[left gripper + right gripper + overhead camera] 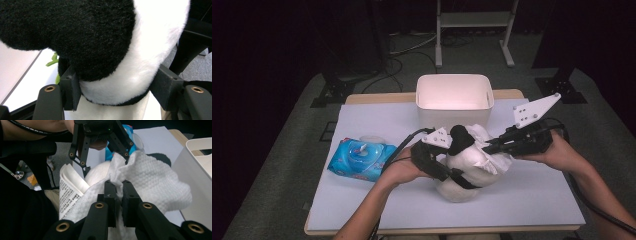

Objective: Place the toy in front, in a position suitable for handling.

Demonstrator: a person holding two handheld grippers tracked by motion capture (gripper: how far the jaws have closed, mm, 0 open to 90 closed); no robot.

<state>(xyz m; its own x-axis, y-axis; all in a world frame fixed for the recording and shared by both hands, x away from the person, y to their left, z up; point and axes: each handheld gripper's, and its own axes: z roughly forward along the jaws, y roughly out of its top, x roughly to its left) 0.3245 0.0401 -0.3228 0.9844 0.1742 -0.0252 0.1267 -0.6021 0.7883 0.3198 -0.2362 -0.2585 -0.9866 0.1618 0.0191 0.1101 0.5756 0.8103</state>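
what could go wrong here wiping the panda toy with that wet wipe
1. The left hand-held gripper squeezes soft plush on the panda toy; the fur could slip or the toy twist under wiping.
2. The right hand-held gripper pinches only a fold of the wipe, which could pull free.
3. The paper tag beside the wipe might get wet or snag.

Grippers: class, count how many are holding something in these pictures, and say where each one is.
2. The left gripper clamps the plush panda at mid-table; the right gripper, beside it, pinches a white wipe against the toy.
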